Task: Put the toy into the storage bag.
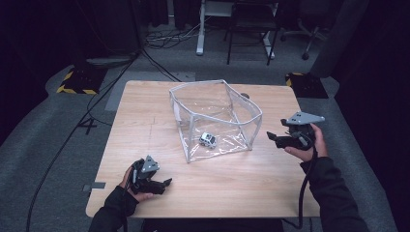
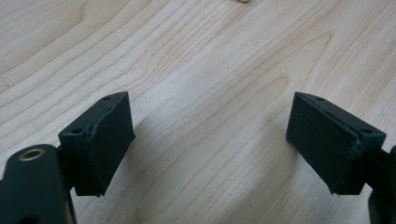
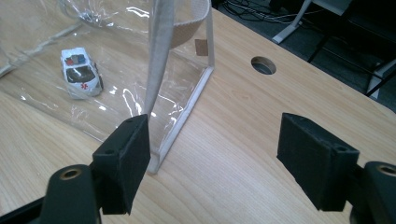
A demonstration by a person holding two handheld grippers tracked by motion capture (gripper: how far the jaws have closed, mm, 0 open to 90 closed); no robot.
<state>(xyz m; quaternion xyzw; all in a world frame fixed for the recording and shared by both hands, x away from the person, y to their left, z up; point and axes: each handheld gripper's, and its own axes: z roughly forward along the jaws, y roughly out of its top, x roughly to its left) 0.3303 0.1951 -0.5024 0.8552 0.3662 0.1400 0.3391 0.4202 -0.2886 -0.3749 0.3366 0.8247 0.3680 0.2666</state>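
On the wooden table (image 1: 145,140), down at the near left, the left gripper (image 1: 164,183) sits low over bare wood. Its jaws are wide apart and there is nothing between them. It is well away from the bag, so if it needs to help, it has a long way to go.

In the middle stands the clear plastic bag (image 1: 193,99), open at the top, with white edges. The little toy car (image 1: 208,139) is inside it, on the bag's floor, near the front wall. The bag is soft and light. A bump could push it along the table or make it flop over, and then the car could roll around or slide out.

On the right, the right gripper (image 1: 271,137) is near the bag's right corner. Its jaws are apart too and hold nothing. In the right gripper view, the bag's corner edge (image 3: 187,112) stands just past one jaw. If the jaws close a bit off, they may miss the thin edge or slip on the shiny plastic. Pulling too hard could squash the bag.
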